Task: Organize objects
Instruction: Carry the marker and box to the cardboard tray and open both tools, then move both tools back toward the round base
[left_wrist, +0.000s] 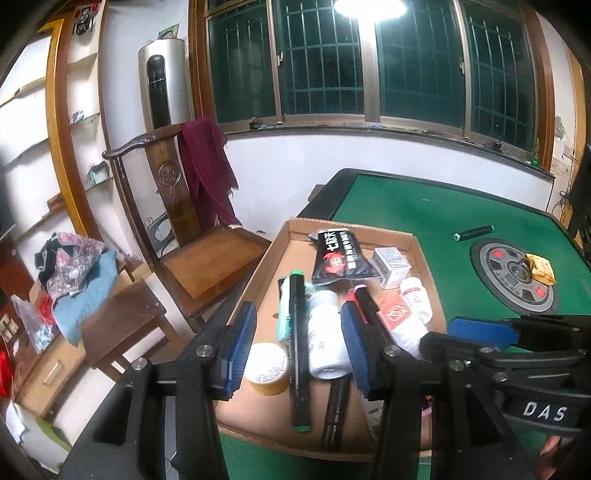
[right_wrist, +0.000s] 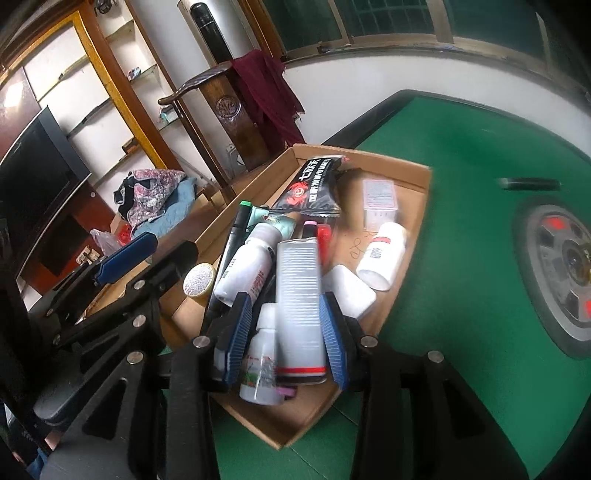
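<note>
Ceiling lamp glares; fisheye bends edges, right view blurred w/ motion.

Dark pen on desk at 2 o'clock motion-blurred; white bottle label unreadable; dial cut by edge.

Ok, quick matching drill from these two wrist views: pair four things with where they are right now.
Things:
1. black pouch
2. dark green cylinder
3. maroon cloth
4. yellow packet

Places:
a. draped over the chair back
b. on the round grey hub in the table
c. far end of the cardboard tray
d. lying on the bare green felt

Pairs: 1-c, 2-d, 3-a, 4-b
</note>
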